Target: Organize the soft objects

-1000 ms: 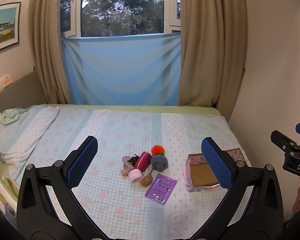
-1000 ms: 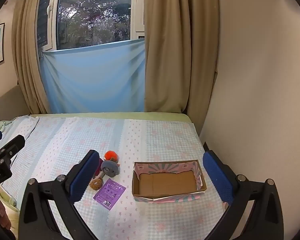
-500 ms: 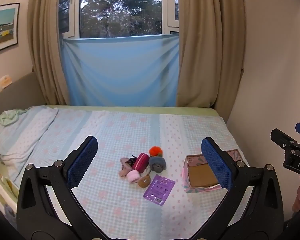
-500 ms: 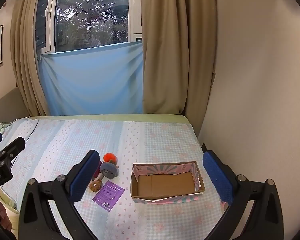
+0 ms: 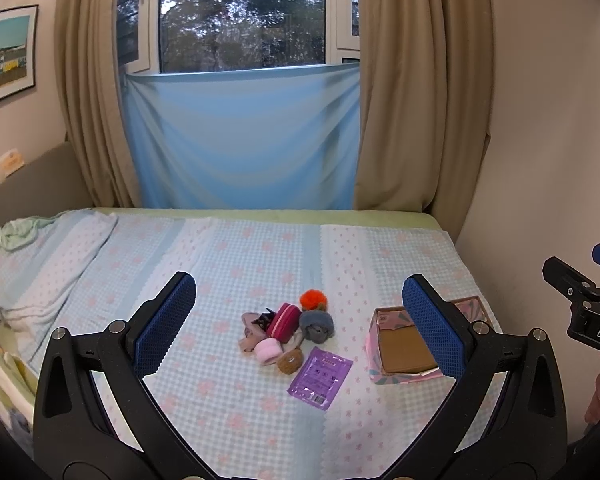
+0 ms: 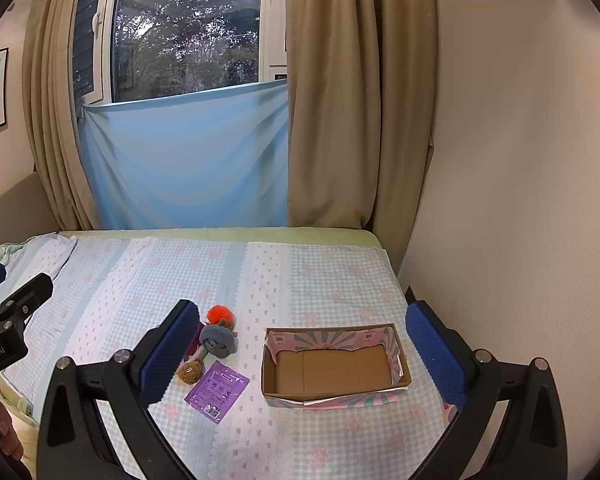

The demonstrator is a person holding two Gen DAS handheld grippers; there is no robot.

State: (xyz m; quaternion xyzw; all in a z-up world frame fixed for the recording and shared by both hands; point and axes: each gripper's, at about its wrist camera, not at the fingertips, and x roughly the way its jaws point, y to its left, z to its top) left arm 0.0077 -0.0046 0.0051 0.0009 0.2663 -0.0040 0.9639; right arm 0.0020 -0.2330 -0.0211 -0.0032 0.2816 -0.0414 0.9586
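A small heap of soft things lies on the bed: an orange pompom (image 5: 313,298), a grey plush (image 5: 317,325), a dark red pouch (image 5: 283,320), a pink roll (image 5: 269,351) and a brown pompom (image 5: 290,361). A purple packet (image 5: 320,377) lies beside them. An open cardboard box (image 6: 334,368) stands to their right, with nothing inside. My left gripper (image 5: 300,324) is open above the heap. My right gripper (image 6: 304,354) is open above the box. Both hold nothing.
The bed (image 5: 236,252) has a blue checked cover with pink flowers. A pillow (image 5: 32,264) lies at the left. A wall (image 6: 520,200) runs close along the bed's right side. Curtains and a window are behind.
Both grippers have drawn back and risen slightly, so the heap and box look a little smaller and lower. Nothing on the bed has moved.
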